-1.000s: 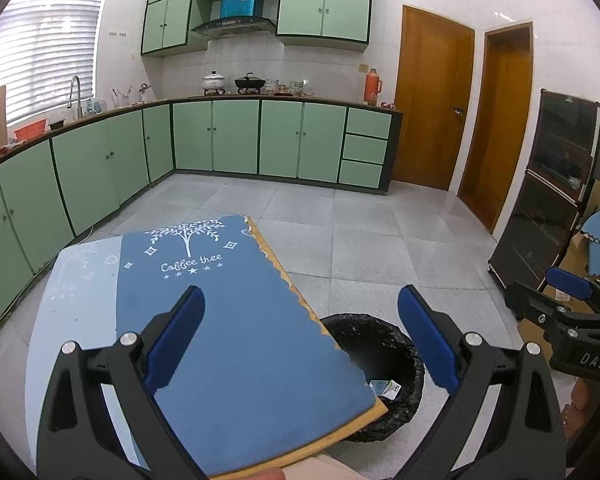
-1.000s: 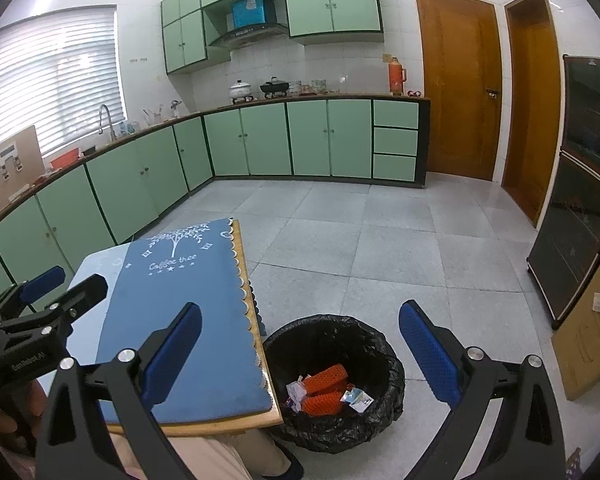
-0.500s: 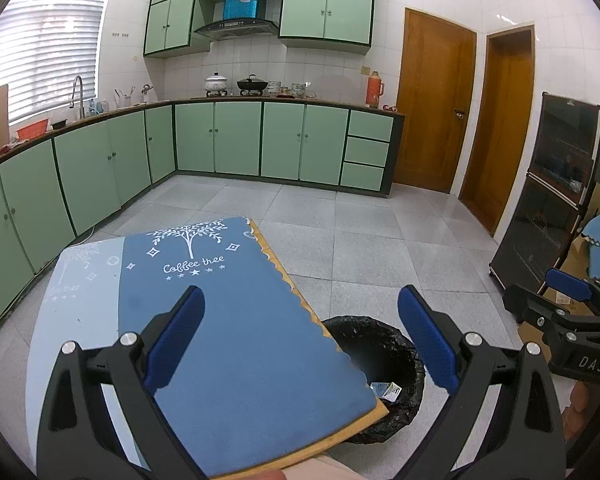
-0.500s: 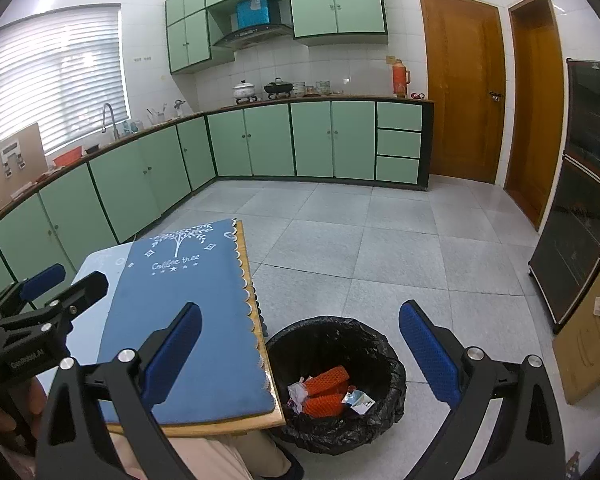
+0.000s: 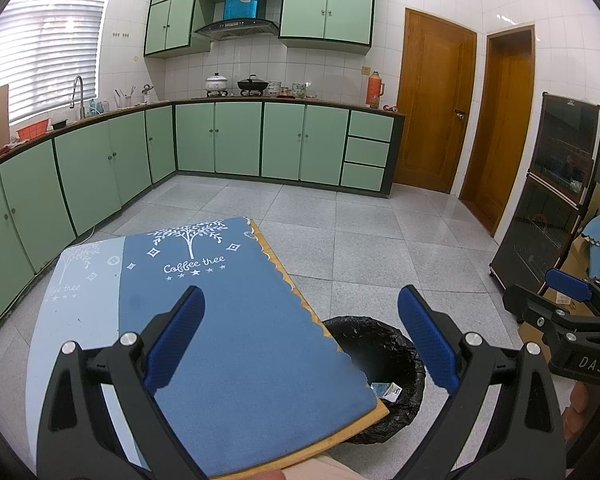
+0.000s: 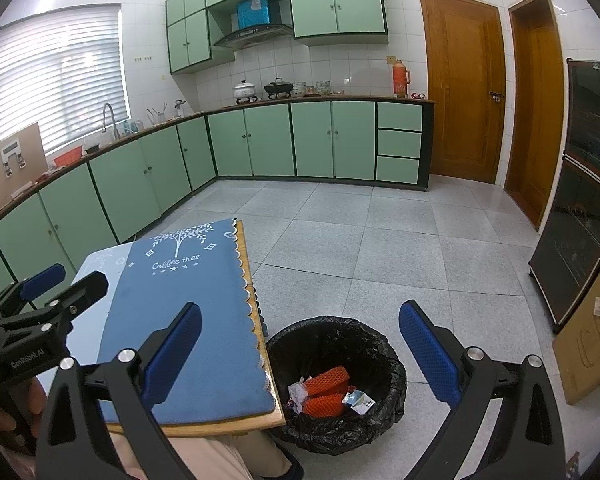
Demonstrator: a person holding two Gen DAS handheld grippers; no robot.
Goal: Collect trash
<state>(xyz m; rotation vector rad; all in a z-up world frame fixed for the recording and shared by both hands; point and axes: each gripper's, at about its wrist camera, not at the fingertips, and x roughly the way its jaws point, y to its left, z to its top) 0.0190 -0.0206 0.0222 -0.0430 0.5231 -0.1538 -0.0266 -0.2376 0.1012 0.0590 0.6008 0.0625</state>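
Observation:
A round bin lined with a black bag (image 6: 336,380) stands on the floor by the table's right edge. In it lie orange foam nets (image 6: 326,378), crumpled paper and a small wrapper (image 6: 358,400). The bin also shows in the left wrist view (image 5: 380,360), partly hidden by the table. My left gripper (image 5: 300,340) is open and empty above the blue table mat (image 5: 228,320). My right gripper (image 6: 300,350) is open and empty above the bin and the table's edge. Each gripper shows in the other's view, the right one (image 5: 568,316) and the left one (image 6: 40,304).
The low wooden table (image 6: 244,260) bears the blue mat. Green cabinets (image 5: 284,144) line the left and far walls. A dark glass cabinet (image 6: 580,200) and a cardboard box (image 6: 592,340) stand at the right. Grey tiled floor (image 6: 380,240) lies beyond.
Both grippers have tilted or risen slightly, so the scene sits a little lower in each view. Both stay open and empty.

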